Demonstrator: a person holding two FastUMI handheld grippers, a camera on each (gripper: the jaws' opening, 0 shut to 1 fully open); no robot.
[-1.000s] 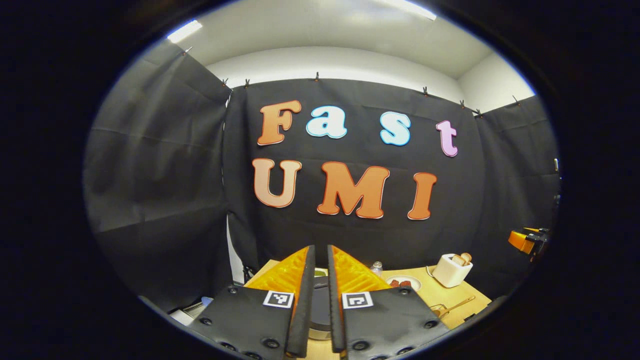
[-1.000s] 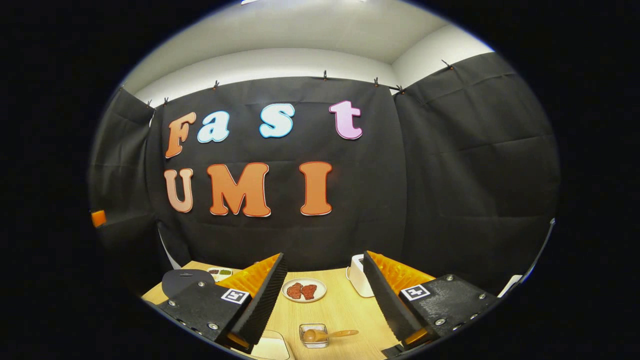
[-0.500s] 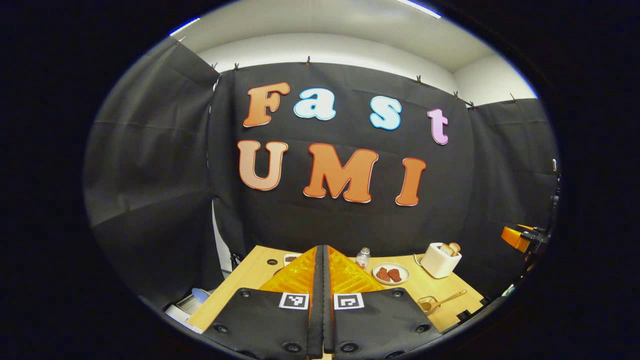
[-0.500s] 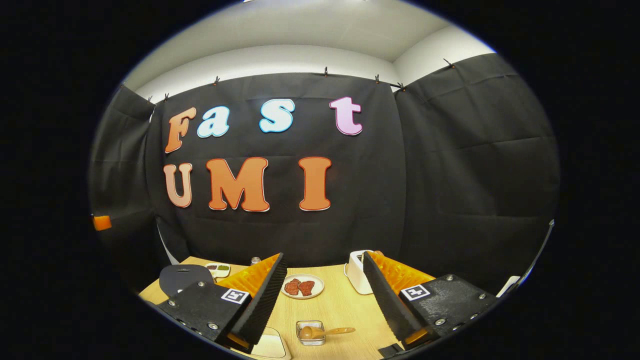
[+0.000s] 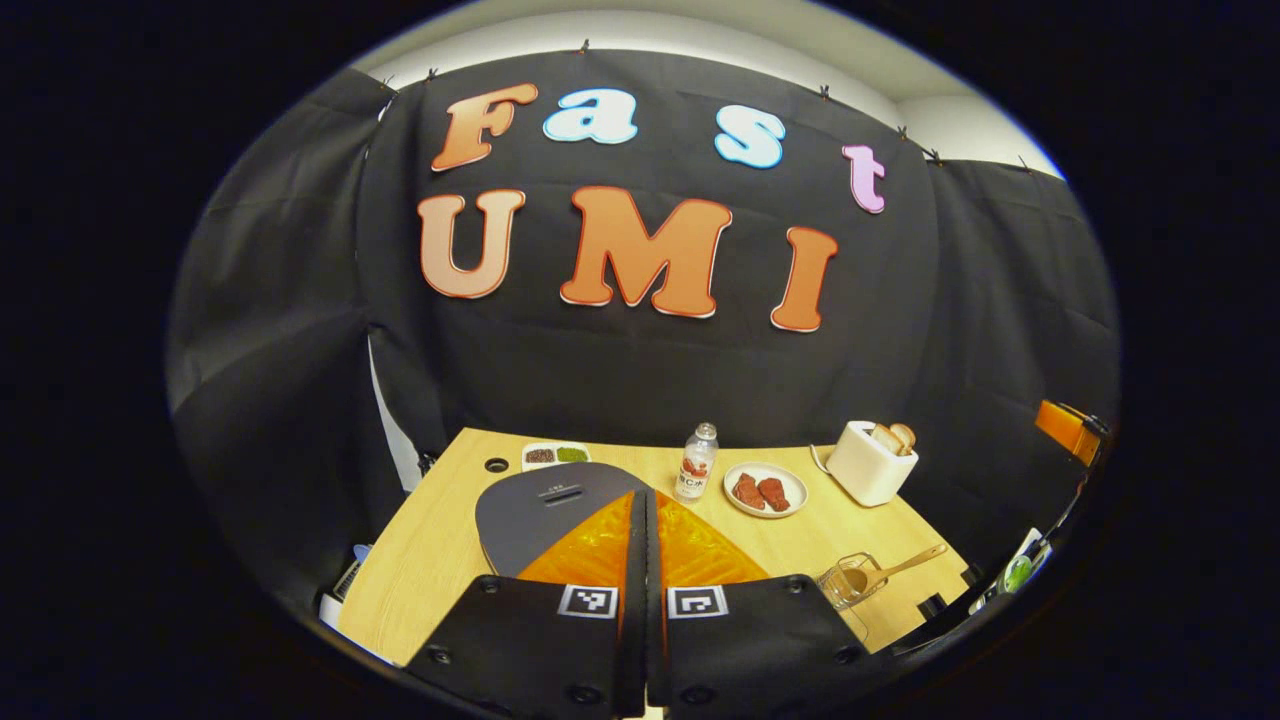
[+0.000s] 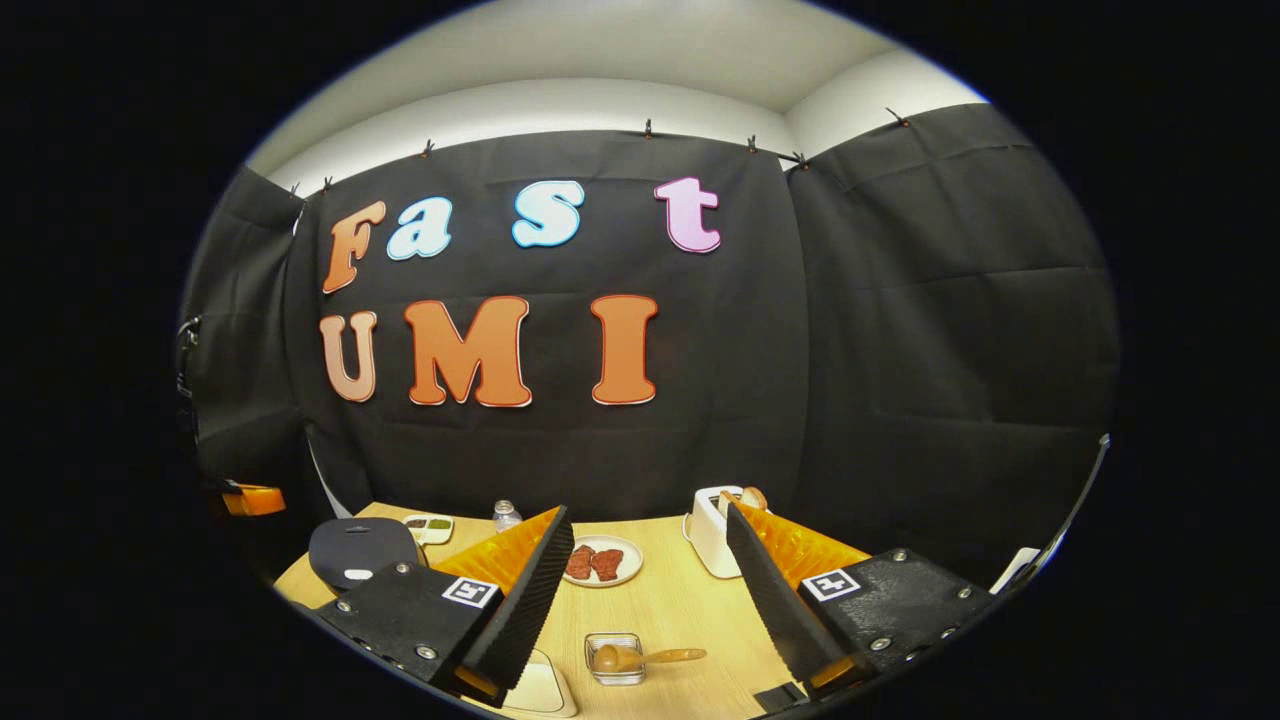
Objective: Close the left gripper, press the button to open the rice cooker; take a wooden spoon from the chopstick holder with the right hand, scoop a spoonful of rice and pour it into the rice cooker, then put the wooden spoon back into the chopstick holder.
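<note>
Left tool (image 5: pixel 645 500) above rice cooker (image 5: pixel 545 505)

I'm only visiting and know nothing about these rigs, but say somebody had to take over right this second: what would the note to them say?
Left gripper: shut, empty, poised above the dark rice cooker lid.
Right gripper: open, empty, above the table.
Wooden spoon: its bowl sits in the small clear holder, handle sticking out to the side.
Also on the table: toaster, plate of meat, bottle.
Done: left gripper closed.
Left: press the button, take the spoon, scoop rice, pour it into the cooker, put the spoon back.
</note>
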